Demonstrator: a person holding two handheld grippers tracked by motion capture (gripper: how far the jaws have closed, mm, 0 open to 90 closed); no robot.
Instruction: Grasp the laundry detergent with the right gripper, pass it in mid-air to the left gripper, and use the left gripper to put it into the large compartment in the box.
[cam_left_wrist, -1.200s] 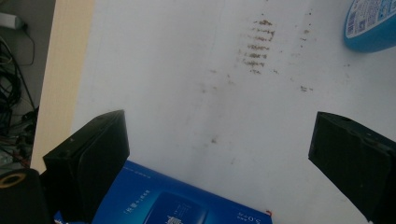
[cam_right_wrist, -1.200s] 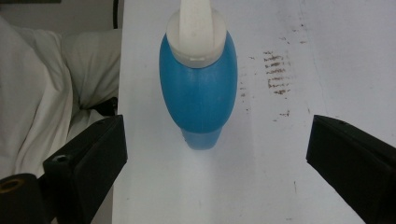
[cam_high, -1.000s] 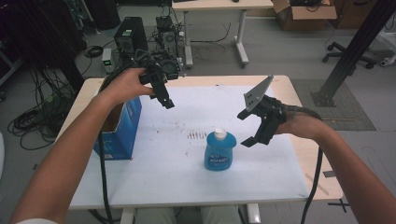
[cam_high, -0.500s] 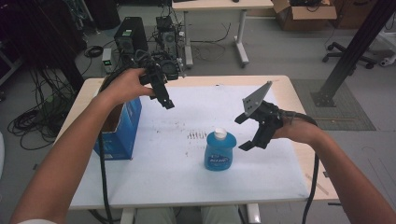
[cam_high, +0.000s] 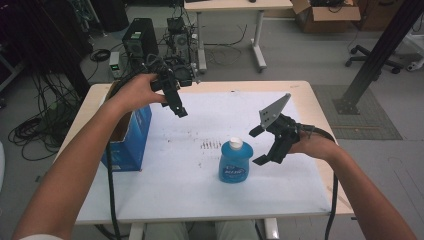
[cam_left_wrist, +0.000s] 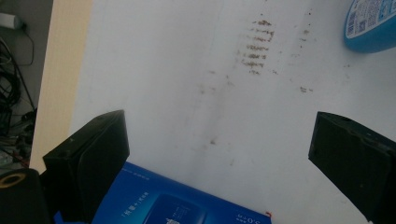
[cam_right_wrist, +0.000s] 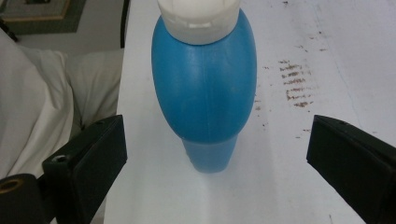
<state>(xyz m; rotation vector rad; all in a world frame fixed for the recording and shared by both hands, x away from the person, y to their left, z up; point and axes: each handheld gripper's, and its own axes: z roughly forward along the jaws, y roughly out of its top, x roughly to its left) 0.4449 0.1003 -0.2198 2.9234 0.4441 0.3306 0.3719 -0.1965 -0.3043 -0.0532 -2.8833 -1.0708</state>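
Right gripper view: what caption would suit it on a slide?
Open right gripper lined up on an upright blue bottle with a white cap, not yet touching it.

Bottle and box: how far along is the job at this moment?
Early. Nothing looks done: the bottle stands upright on the table, cap on, ungripped, and apart from the open box. In hand: the right gripper is beside the bottle with its jaws wide open, lined up on it in the right gripper view. The left gripper, open, hovers by the box. Left: closing on the bottle and probably moving it.

One blue bottle (cam_high: 235, 162), one blue box (cam_high: 128, 137), two claws.
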